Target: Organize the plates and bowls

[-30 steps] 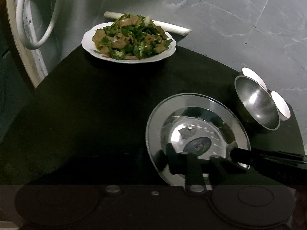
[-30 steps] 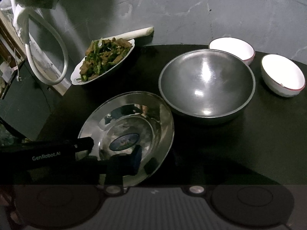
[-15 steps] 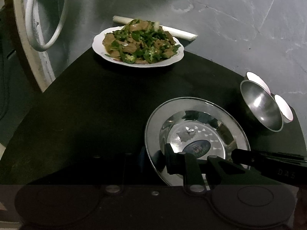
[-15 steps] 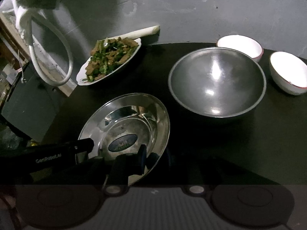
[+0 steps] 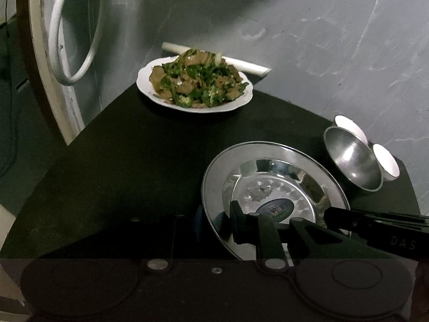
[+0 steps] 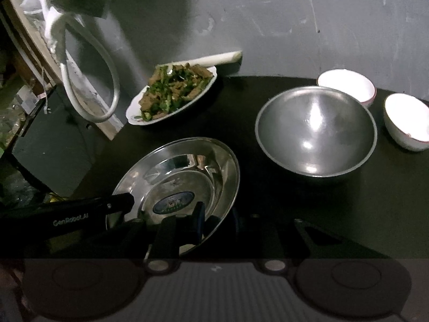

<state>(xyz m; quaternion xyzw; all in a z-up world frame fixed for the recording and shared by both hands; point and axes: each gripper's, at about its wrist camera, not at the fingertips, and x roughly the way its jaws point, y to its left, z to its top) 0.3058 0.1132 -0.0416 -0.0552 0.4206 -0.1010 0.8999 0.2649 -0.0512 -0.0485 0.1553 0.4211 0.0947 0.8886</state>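
Gripping the steel plate (image 5: 270,177) at opposite parts of its near rim, both grippers stand clamped on it at the lower centre of each frame: the left gripper (image 5: 217,225) pinches the rim's left side, and the right gripper (image 6: 217,222), whose fingers have just been closing, grasps the right side. The plate sits tilted over the dark tabletop (image 5: 134,177). To its right stands a steel bowl (image 6: 316,131), with two white bowls (image 6: 346,86) behind. A dish of food (image 5: 194,83) sits at upper centre.
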